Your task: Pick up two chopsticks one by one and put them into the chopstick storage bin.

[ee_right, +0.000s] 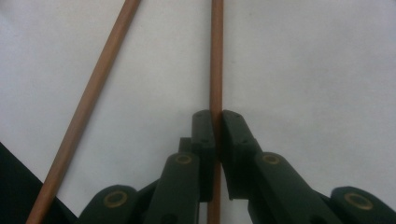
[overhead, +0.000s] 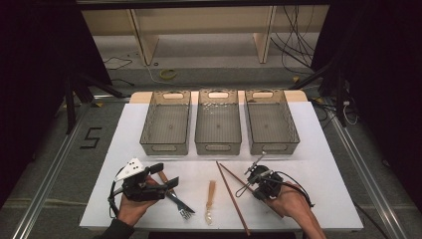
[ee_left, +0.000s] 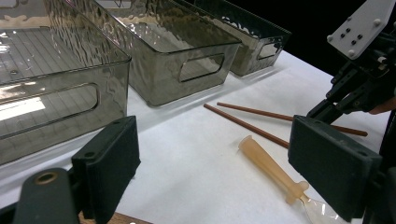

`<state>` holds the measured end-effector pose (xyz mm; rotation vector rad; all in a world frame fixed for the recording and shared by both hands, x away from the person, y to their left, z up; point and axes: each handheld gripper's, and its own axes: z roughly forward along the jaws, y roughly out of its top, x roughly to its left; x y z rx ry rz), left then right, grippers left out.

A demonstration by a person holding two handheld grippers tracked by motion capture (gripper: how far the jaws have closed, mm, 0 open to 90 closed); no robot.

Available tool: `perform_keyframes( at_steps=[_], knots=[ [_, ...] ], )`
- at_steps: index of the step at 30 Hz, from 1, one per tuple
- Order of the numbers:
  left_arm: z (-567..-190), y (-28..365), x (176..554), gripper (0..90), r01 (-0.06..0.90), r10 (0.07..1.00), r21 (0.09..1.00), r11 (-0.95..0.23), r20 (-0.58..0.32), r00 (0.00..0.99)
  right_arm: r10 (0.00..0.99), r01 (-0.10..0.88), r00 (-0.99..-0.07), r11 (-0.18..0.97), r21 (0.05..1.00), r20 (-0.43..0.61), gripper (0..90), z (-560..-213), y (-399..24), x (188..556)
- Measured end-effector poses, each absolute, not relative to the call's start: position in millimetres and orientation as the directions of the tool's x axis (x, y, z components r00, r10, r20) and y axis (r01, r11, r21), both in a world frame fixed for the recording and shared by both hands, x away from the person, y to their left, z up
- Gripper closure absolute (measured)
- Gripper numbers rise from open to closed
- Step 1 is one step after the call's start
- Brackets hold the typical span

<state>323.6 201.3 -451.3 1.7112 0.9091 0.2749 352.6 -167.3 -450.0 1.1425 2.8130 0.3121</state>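
One chopstick (ee_right: 216, 56) lies on the white table (overhead: 323, 199), pinched between the jaws of the right gripper (ee_right: 217, 140), its long axis running straight ahead of the jaws. The second chopstick (ee_right: 88, 107) lies just beside it, slanting away. The left gripper (ee_left: 210, 172) stands spread and empty, farther off beside the fork (overhead: 179, 205).

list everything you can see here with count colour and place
bins: 3, smoky clear, in a row at the table's far side
chopsticks: 2, brown, near centre-right; one clamped by the right gripper
spoon: 1, tan handle with clear bowl, near centre
fork: 1, metal, by the left gripper
table: 1, white
left gripper: black, fingers open, near left
right gripper: black, fingers shut on a chopstick
hands: 2, near edge
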Motion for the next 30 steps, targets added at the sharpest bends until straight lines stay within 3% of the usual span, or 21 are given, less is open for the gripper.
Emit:
perform_keyframes(
  at_steps=[14,20,30],
  knots=[
    [-446.9,195.1,329.7,16.0,0.431,0.668,0.893,-0.13,-0.242,0.703,0.648,0.616,-0.762,0.727,0.303,-0.007,84.8,-422.1,-167.5,351.4],
    [-431.3,180.1,338.2,16.1,0.398,0.625,0.881,-0.258,-0.162,0.763,0.602,0.568,-0.799,0.763,0.308,-0.017,84.8,-413.9,-159.2,350.2],
    [-412.7,133.7,352.5,17.0,0.292,0.469,0.788,-0.542,-0.004,0.883,0.442,0.409,-0.896,0.856,0.316,-0.04,84.8,-402.6,-132.7,337.4]
  ],
)
